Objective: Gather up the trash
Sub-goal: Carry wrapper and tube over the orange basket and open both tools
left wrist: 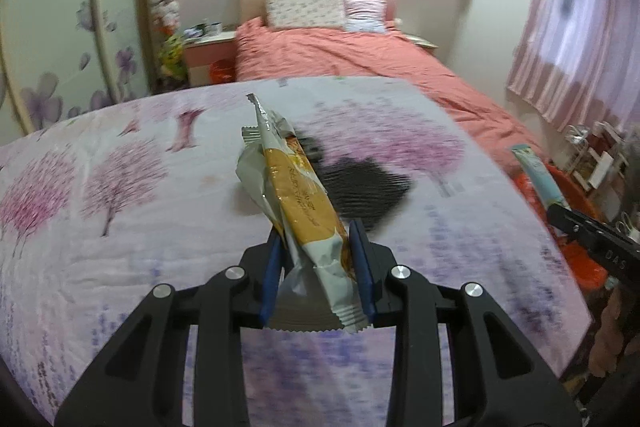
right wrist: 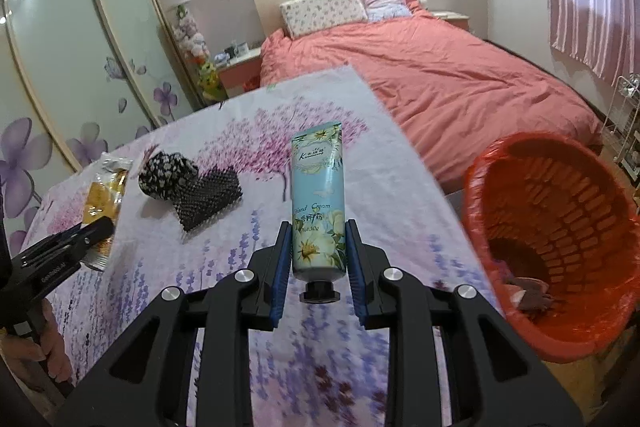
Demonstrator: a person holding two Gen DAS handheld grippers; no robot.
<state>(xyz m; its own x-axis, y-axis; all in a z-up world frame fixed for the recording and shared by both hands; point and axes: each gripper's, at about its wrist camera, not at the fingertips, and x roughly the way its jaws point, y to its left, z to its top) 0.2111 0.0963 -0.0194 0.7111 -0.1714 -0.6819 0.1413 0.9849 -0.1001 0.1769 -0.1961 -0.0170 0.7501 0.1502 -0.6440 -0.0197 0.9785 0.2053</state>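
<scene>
Showing 1 red bin [right wrist: 560, 227] only in right view, right gripper [right wrist: 316, 259] clamps 1 cream tube [right wrist: 318, 195], left gripper [left wrist: 316, 267] pinches 1 snack wrapper [left wrist: 296, 195].

The desk [right wrist: 360, 155] is mostly bare cloth, so a gripper can pass freely over its near and right parts. A black spotted cloth [right wrist: 192, 187] lies toward its far left. Off the right edge, the orange bin [right wrist: 560, 339] stands open-mouthed, nothing covering it.
</scene>
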